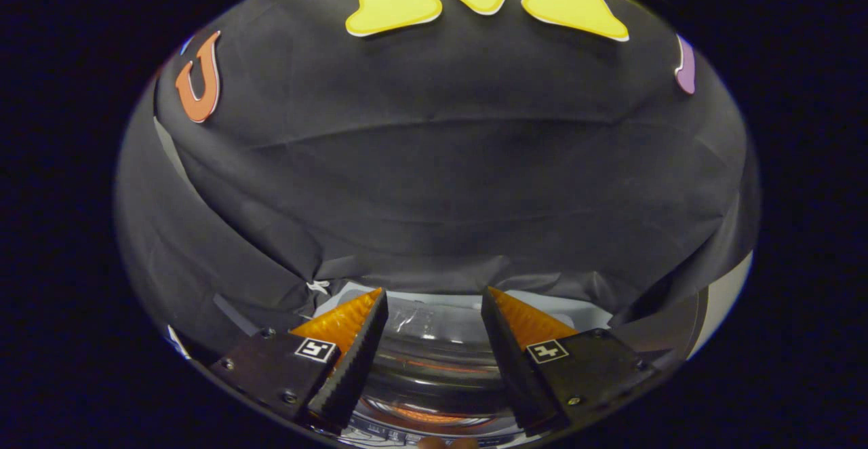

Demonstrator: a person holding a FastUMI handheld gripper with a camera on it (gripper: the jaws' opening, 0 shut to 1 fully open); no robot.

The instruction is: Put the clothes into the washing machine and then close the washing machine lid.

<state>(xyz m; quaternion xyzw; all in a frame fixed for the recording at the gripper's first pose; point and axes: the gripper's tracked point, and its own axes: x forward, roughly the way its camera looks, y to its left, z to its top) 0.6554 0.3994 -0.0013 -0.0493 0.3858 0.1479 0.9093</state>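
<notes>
My gripper [434, 323] stands with its fingers spread apart and nothing between them. Directly beneath sits the washing machine [434, 357] — its clear, glossy lid looks lowered, something orange showing through. Judgement: clothes likely loaded, lid closed or nearly — full closure unconfirmed.

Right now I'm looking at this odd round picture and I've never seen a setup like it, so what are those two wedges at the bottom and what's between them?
The picture comes from a fisheye camera riding on a handheld gripper, looking forward along its two fingers; those are the wedges. They stand apart, open, holding nothing. Between and below them sits what looks like a small washing machine with a clear, shiny top. Beyond it hangs the booth's black cloth wall. No clothes are visible here.
</notes>
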